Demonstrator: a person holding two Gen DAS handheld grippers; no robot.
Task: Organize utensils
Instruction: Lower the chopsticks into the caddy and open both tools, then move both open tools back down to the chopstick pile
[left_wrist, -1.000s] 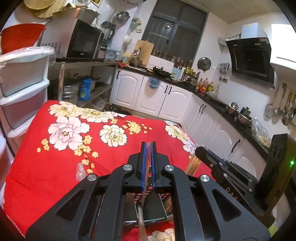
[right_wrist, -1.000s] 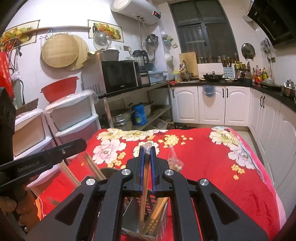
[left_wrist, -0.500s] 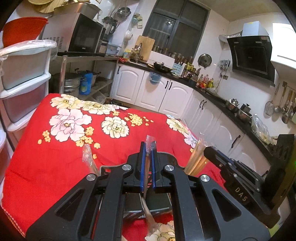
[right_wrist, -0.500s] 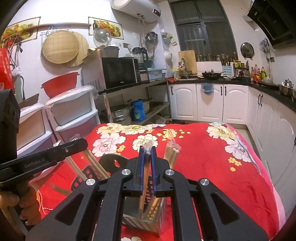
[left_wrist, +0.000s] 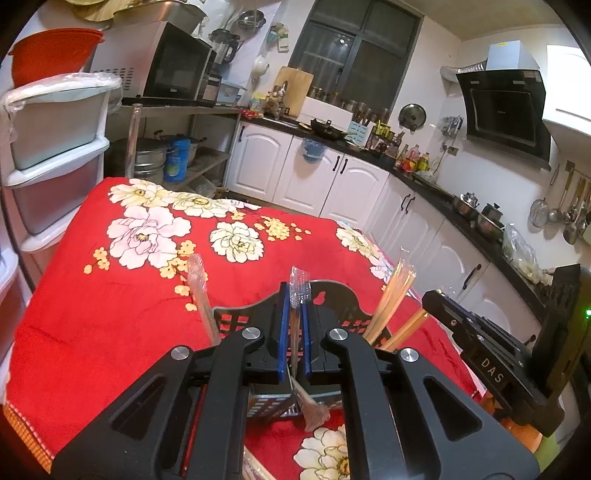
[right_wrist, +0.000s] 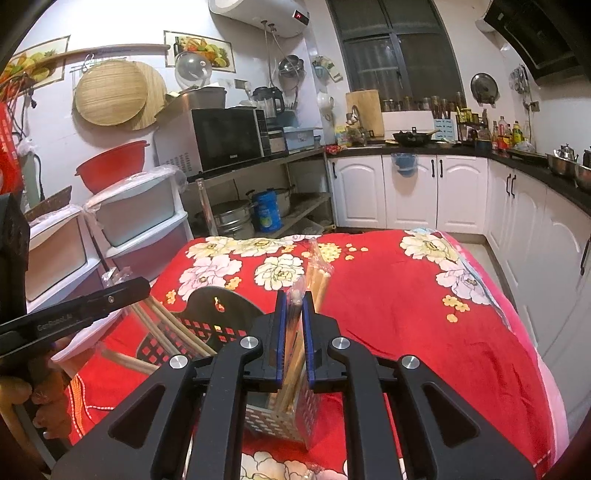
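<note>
A black perforated utensil holder stands on the red flowered tablecloth. My left gripper is shut on a plastic-wrapped pair of chopsticks that hangs down over the holder. Other wrapped chopsticks lean in the holder's right side, and one pair at its left. In the right wrist view my right gripper is shut on wrapped chopsticks whose lower ends reach into the holder. The left gripper shows at the left edge there, and the right gripper at the right of the left wrist view.
The table's far half bears only the cloth. Stacked plastic drawers stand to the table's left, a shelf with a microwave behind it, and white cabinets along the back and right. A person's hand holds the left gripper.
Both grippers have come closer over the holder, which now shows beyond their fingers. The right gripper's chopsticks have sunk deeper into the holder.
</note>
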